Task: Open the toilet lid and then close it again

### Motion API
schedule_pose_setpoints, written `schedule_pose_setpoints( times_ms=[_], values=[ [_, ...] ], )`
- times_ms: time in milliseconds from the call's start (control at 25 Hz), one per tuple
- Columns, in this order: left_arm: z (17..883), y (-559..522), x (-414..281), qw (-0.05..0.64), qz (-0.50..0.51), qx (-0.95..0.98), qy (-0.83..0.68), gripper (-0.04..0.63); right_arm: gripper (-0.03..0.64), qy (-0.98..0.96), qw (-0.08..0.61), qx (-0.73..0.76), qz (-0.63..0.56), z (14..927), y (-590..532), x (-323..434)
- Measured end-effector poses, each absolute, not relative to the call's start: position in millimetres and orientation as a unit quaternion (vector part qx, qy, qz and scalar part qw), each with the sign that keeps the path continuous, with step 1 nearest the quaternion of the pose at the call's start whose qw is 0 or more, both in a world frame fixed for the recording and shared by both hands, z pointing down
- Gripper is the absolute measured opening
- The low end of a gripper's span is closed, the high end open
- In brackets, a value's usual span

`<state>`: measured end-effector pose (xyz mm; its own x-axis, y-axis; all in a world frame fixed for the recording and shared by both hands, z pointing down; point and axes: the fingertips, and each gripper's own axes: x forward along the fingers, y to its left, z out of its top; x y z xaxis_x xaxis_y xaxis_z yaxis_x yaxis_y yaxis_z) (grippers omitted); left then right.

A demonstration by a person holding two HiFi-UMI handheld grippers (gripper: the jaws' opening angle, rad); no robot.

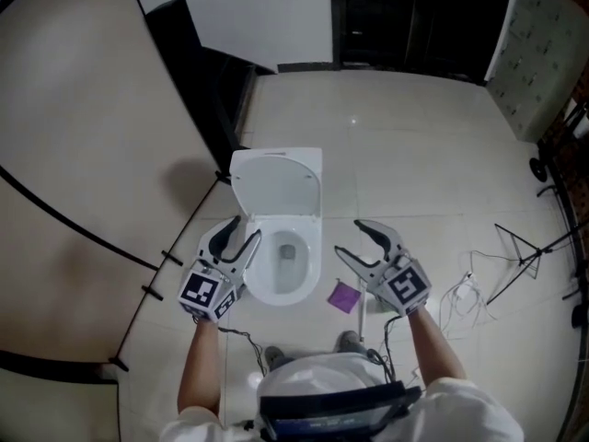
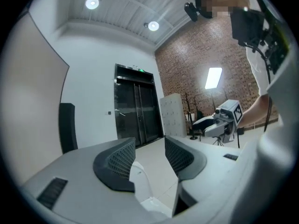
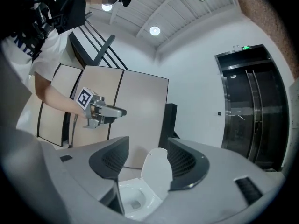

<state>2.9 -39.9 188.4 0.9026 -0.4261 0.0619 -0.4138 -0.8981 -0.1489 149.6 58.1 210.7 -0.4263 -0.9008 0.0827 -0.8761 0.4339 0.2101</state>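
Observation:
The white toilet stands with its lid (image 1: 276, 184) raised upright and the bowl (image 1: 285, 267) uncovered. My left gripper (image 1: 247, 228) hovers open at the bowl's left side, holding nothing. My right gripper (image 1: 348, 236) hovers open to the right of the bowl, also with nothing in it. In the right gripper view the upright lid (image 3: 156, 171) and the bowl (image 3: 133, 200) show past the open right gripper (image 3: 147, 160), with the left gripper (image 3: 100, 111) beyond them. In the left gripper view a white edge of the toilet (image 2: 142, 183) shows below the open left gripper (image 2: 149, 160).
A purple object (image 1: 343, 296) lies on the tiled floor right of the bowl. Cables (image 1: 465, 288) and a thin black stand (image 1: 520, 256) sit further right. A beige partition (image 1: 83, 155) and a dark panel (image 1: 198, 72) run along the left. Dark lift doors (image 2: 135, 111) stand far ahead.

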Motion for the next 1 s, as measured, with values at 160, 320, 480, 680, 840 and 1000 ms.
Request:
schedule_pose_setpoints(
  times_ms=[160, 320, 480, 680, 840, 1000],
  values=[
    [202.1, -75.4, 55.2, 0.117, -0.13, -0.966, 0.191, 0.192, 0.25, -0.849, 0.082, 0.52, -0.04, 219.5, 67.6, 190.6],
    [206.3, -130.8, 93.8, 0.171, -0.193, -0.954, 0.152, 0.192, 0.25, -0.841, 0.073, 0.536, -0.011, 226.3, 68.4, 223.8],
    [239.2, -185.6, 118.0, 0.223, -0.295, -0.926, 0.08, 0.192, 0.25, -0.827, 0.063, 0.558, 0.006, 229.7, 57.9, 237.8],
    [306.2, -257.5, 131.2, 0.266, -0.401, -0.877, -0.01, 0.193, 0.25, -0.806, 0.052, 0.589, 0.038, 241.7, 33.1, 234.3],
    [347.9, -304.2, 139.2, 0.287, -0.458, -0.84, -0.056, 0.193, 0.25, -0.798, 0.045, 0.598, 0.061, 266.5, 13.2, 217.6],
    [386.5, -332.7, 142.1, 0.283, -0.518, -0.803, -0.08, 0.193, 0.25, -0.797, 0.055, 0.596, 0.082, 288.7, 3.0, 199.1]
  ],
)
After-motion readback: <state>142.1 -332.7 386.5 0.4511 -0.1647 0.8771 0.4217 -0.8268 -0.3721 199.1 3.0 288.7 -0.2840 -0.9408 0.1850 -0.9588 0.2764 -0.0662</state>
